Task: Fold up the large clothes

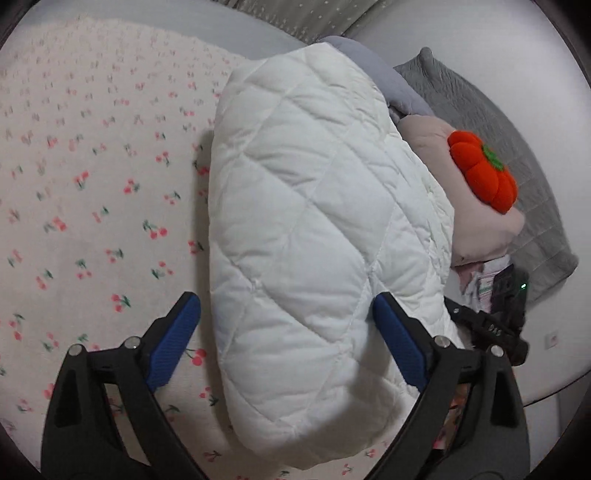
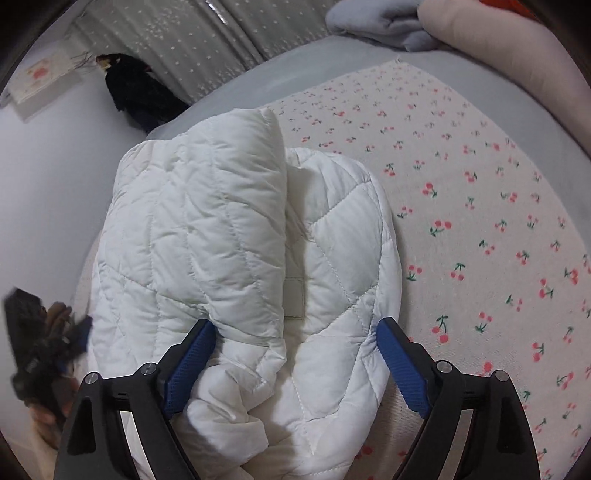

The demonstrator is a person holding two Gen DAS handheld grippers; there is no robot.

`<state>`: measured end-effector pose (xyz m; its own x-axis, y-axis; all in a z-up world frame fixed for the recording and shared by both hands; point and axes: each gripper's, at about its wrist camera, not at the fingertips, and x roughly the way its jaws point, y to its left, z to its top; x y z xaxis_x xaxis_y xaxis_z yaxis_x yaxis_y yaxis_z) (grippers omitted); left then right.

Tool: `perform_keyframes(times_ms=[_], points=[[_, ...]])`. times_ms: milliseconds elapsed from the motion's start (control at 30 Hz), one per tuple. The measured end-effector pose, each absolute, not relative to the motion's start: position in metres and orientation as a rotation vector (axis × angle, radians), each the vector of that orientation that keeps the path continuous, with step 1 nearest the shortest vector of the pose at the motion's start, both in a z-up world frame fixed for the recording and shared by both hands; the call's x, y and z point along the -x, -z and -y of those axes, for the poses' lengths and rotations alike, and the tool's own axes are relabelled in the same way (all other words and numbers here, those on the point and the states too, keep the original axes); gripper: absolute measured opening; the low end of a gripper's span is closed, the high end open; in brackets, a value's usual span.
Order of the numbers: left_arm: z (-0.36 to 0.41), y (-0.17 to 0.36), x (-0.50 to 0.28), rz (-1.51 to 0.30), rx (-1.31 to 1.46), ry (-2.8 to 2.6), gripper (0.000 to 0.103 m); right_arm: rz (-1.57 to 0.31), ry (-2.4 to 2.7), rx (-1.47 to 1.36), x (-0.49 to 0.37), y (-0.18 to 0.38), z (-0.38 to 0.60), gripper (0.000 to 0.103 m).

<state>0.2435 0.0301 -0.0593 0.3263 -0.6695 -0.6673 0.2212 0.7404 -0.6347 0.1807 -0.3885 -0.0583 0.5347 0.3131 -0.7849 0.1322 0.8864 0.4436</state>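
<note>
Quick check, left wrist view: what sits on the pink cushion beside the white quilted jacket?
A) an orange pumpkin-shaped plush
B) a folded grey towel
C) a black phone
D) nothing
A: an orange pumpkin-shaped plush with a green stem lies on the pink cushion, just right of the white quilted jacket on the cherry-print sheet.

A bed (image 2: 303,74) carries a cherry-print cloth (image 1: 92,184). A folded white quilted jacket (image 1: 306,221) lies on the cloth. A grey garment (image 2: 373,22) and pink pillow (image 2: 517,55) lie beyond it.
</note>
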Motion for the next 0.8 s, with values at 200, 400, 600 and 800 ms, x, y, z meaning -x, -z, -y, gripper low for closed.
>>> perform_keyframes(times_ms=[200,400,600,800], points=[[-0.033,0.103,-0.251,-1.142,0.790,0.779,0.095,-1.011,-0.112,-0.674,-0.192,0.083,0.418,0.090],[-0.018,0.096,-0.249,-1.110,0.721,0.811,0.085,-1.040,-0.040,-0.805,-0.182,0.099,0.437,0.092],[-0.031,0.058,-0.243,-0.979,0.631,0.775,0.061,-1.002,-0.170,-0.882,-0.192,0.114,0.430,0.053],[-0.085,0.022,-0.232,-0.795,0.572,0.672,0.061,-0.828,-0.288,-0.741,-0.210,0.073,0.380,0.039]])
